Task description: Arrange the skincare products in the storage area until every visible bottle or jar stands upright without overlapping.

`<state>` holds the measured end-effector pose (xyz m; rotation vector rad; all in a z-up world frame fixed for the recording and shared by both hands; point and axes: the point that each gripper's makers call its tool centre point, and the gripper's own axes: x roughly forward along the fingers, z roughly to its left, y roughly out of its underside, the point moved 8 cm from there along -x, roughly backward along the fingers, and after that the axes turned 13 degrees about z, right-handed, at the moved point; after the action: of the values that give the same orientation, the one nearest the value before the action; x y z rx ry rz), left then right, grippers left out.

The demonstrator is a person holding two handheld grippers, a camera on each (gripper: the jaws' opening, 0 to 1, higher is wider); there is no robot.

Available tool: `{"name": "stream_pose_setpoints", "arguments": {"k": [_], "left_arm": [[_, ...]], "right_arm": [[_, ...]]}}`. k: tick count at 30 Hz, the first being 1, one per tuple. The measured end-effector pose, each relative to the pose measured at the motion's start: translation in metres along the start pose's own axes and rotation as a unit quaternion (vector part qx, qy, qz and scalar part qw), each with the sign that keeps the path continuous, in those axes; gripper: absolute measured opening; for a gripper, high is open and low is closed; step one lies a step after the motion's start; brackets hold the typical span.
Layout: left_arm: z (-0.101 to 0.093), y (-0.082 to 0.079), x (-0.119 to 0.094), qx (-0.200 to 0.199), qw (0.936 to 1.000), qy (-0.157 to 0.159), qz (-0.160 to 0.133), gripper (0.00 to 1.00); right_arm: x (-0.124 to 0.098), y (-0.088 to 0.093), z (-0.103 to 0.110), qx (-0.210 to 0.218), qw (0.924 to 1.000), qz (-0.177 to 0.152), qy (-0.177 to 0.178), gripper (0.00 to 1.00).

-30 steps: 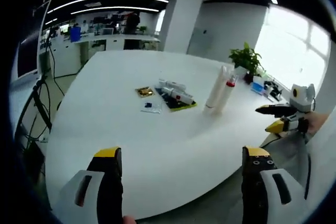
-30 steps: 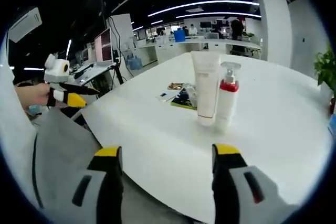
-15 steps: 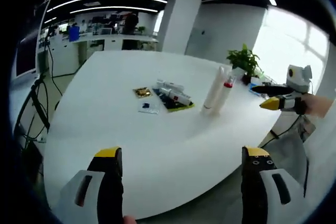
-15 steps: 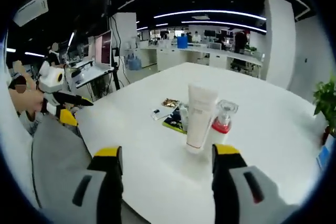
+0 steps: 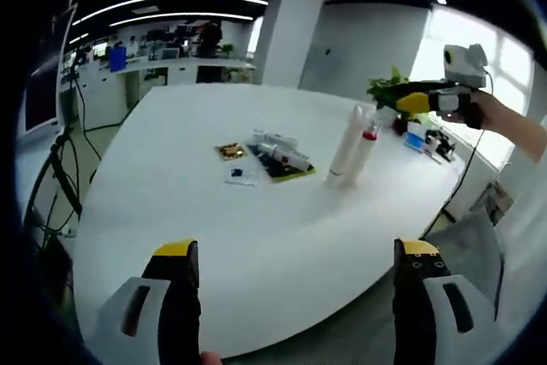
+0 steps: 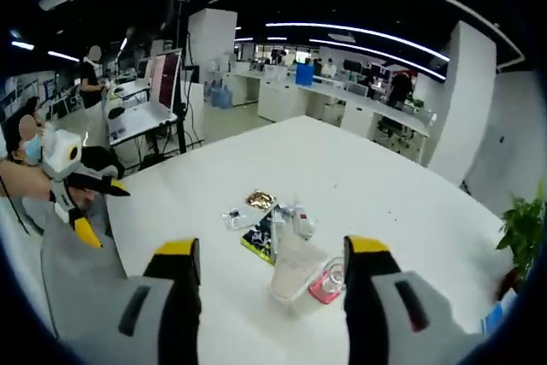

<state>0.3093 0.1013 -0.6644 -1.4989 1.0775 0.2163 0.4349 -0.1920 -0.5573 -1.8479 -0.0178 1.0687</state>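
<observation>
Since the earlier frames the right claw (image 5: 408, 102) has risen from worktop-edge level to well above the white worktop (image 5: 197, 211), and its own view now looks steeply down on the products. Both claws are empty with jaws spread wide; the left claw (image 5: 291, 297) hangs back over the near edge of the worktop, well apart from everything. Two items stand upright and just beside each other: a white tube (image 6: 295, 267) and a red-collared pump bottle (image 6: 329, 284); whether they touch cannot be told. Beyond them, on a dark mat (image 5: 286, 168), several small bottles (image 5: 282, 153) lie on their sides, long axes running roughly along the mat. These are judged to be the items left to stand up. From the right claw they lie below and just past the standing pair, so that claw is judged the nearer, reaching over or around the tube. A gold packet (image 5: 232, 151) and a clear sachet (image 5: 244, 175) lie beside the mat. How many bottles are in the cluster, and whether they overlap, is too small to make out.
</observation>
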Motion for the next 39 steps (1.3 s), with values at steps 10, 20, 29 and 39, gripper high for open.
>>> {"name": "stream_pose_setpoints", "arguments": {"k": [10, 20, 29, 39], "left_arm": [[0.004, -0.001, -0.002, -0.024, 0.9996, 0.005, -0.013, 0.92], [0.004, -0.002, -0.002, -0.03, 0.9994, 0.009, -0.013, 0.92], [0.003, -0.002, -0.003, -0.027, 0.9995, 0.0, -0.016, 0.9], [0.006, -0.003, -0.005, -0.036, 0.999, 0.004, -0.027, 0.9]], "right_arm": [[0.007, -0.037, -0.02, -0.021, 0.9996, -0.01, 0.015, 0.66], [0.032, -0.082, -0.003, -0.058, 0.9983, 0.001, -0.002, 0.63], [0.051, -0.138, 0.017, -0.006, 0.9996, -0.019, -0.02, 0.58], [0.092, -0.162, 0.028, -0.103, 0.9945, 0.011, -0.012, 0.59]]}}
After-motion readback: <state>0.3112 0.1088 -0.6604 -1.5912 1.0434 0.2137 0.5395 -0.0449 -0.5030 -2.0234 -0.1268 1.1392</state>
